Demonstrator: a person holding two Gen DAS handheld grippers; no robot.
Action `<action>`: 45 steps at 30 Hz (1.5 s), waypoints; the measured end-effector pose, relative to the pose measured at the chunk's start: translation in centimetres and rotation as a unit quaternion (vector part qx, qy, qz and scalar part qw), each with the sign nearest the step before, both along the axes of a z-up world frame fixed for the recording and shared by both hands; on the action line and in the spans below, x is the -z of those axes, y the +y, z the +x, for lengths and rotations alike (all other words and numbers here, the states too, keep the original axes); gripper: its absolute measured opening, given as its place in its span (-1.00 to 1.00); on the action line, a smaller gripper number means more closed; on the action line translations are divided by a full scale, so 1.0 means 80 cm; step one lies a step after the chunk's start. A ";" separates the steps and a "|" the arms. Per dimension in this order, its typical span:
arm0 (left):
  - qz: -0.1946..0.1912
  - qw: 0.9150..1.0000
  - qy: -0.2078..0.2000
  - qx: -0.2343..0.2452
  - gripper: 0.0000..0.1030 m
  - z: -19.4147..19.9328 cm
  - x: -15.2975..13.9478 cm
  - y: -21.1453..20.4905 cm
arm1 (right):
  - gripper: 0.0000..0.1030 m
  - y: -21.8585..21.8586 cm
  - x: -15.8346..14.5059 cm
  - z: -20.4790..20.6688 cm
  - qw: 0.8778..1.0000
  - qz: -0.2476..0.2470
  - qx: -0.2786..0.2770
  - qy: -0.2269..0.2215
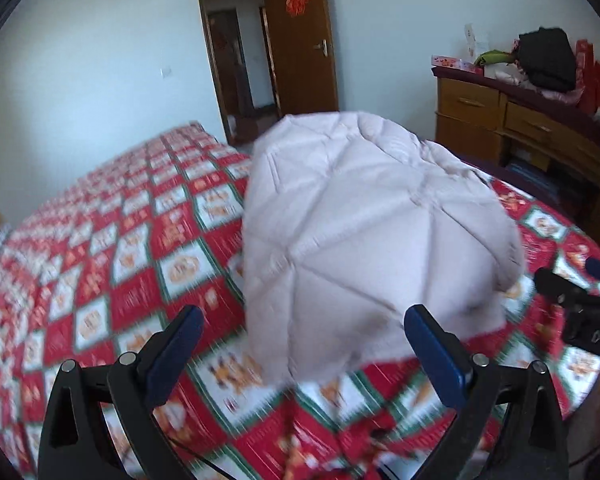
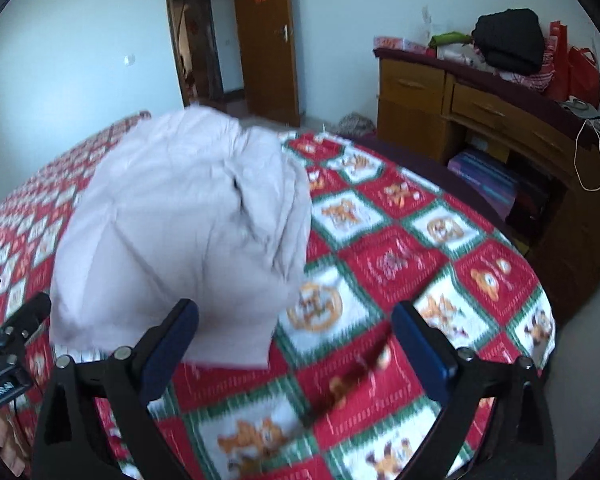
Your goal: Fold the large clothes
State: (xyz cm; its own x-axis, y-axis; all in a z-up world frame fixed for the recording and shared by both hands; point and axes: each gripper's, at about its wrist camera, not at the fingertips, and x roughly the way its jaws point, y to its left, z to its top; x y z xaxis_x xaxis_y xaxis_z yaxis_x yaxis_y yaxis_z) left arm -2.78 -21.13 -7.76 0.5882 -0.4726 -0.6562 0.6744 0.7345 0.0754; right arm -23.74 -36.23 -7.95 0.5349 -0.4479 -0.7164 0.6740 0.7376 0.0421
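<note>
A pale pink quilted padded garment (image 1: 372, 232) lies bunched in a folded heap on the red, white and green patterned bedspread (image 1: 100, 264). It also shows in the right wrist view (image 2: 180, 232). My left gripper (image 1: 304, 344) is open and empty, just short of the garment's near edge. My right gripper (image 2: 296, 340) is open and empty, to the right of the garment's near corner, over the bedspread (image 2: 420, 248). The right gripper's body shows at the left view's right edge (image 1: 580, 312). The left gripper's body shows at the right view's left edge (image 2: 8, 344).
A wooden dresser (image 2: 480, 120) piled with clothes and red bags stands along the right wall, close to the bed. An open wooden door (image 1: 300, 40) is at the far wall. The bed's right edge drops to bare floor (image 2: 580, 360).
</note>
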 end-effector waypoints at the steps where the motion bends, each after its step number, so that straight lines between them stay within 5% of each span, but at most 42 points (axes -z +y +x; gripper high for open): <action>1: -0.002 1.000 0.011 -0.001 0.96 -0.002 0.000 0.004 | 0.93 0.002 -0.001 -0.005 1.000 0.003 -0.002 -0.001; 6: 0.000 1.000 0.019 -0.010 0.96 -0.023 -0.015 0.017 | 0.93 0.020 -0.024 -0.027 1.000 -0.008 -0.011 -0.013; 21: -0.080 0.989 -0.123 -0.021 0.96 -0.097 -0.118 0.062 | 1.00 0.078 -0.141 -0.071 0.981 -0.125 -0.021 -0.149; 27: -0.105 0.983 -0.147 -0.028 0.96 -0.104 -0.135 0.078 | 1.00 0.086 -0.148 -0.076 0.973 -0.142 -0.026 -0.182; 45: -0.105 0.984 -0.137 -0.034 0.96 -0.104 -0.134 0.085 | 1.00 0.083 -0.148 -0.073 0.973 -0.137 -0.033 -0.182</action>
State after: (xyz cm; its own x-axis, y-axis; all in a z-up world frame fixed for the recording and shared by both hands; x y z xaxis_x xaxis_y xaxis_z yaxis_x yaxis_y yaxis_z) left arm -11.08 -14.36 2.93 0.7651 -0.5342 -0.3595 0.5980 0.7965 0.0891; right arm -29.61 -29.55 3.89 0.7652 -0.5508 -0.3333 0.6015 0.7962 0.0652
